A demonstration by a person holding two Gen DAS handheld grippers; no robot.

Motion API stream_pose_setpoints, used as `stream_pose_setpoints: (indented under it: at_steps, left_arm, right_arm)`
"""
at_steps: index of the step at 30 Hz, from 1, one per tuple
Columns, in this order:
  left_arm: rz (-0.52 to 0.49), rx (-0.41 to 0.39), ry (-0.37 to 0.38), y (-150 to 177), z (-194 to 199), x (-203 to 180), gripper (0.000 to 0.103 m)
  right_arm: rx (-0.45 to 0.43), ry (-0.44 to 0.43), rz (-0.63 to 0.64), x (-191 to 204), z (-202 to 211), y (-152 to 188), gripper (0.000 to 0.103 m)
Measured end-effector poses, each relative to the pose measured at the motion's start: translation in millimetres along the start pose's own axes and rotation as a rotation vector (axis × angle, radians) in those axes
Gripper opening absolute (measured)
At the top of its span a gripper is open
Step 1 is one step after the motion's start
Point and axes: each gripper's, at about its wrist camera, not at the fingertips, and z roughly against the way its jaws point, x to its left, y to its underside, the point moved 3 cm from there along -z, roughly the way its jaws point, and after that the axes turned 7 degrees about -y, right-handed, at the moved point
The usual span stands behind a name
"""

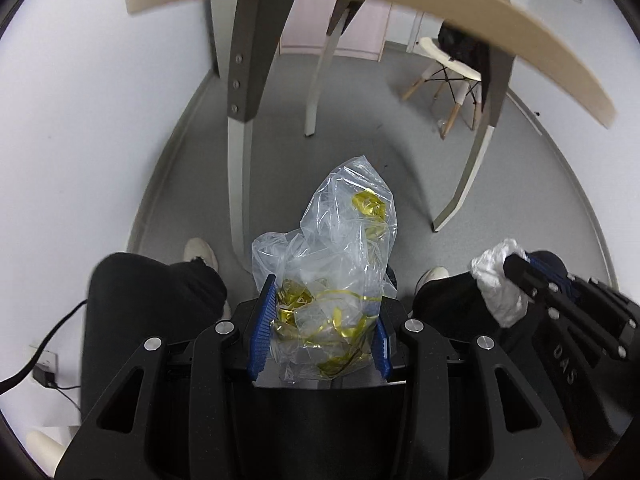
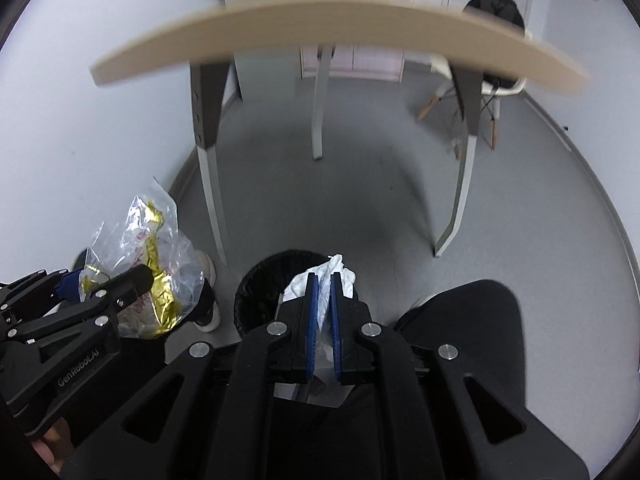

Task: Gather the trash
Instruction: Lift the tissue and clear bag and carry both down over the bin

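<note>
My left gripper [image 1: 322, 320] is shut on a clear plastic bag [image 1: 340, 248] with gold foil wrappers inside; the bag stands up between the blue pads. It also shows in the right wrist view [image 2: 148, 264], held by the left gripper [image 2: 132, 276]. My right gripper [image 2: 325, 312] is shut on a crumpled white tissue [image 2: 336, 270] and holds it over a black-lined trash bin [image 2: 260, 284] on the floor. In the left wrist view the right gripper [image 1: 520, 276] holds the tissue [image 1: 496, 284] at the right.
A beige table edge [image 2: 320, 16] curves overhead, with its grey and white legs [image 2: 208, 160] on the grey floor. A chair [image 1: 448, 64] stands at the back right. The person's black trousers [image 1: 144, 300] and white shoes [image 1: 200, 252] are below. A cable and socket [image 1: 44, 372] lie at the left wall.
</note>
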Motion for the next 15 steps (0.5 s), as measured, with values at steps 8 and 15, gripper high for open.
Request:
stream_pose_setpoints:
  at_steps: [8, 15]
  left_arm:
    - [0.031, 0.024, 0.020, -12.8, -57.5, 3.2, 0.040]
    - [0.043, 0.065, 0.029, -23.1, -105.7, 3.3, 0.040]
  right_arm:
    - [0.050, 0.011, -0.004, 1.9, -48.0, -10.5, 0.005]
    - [0.090, -0.003, -0.031, -11.5, -96.3, -19.6, 0.005]
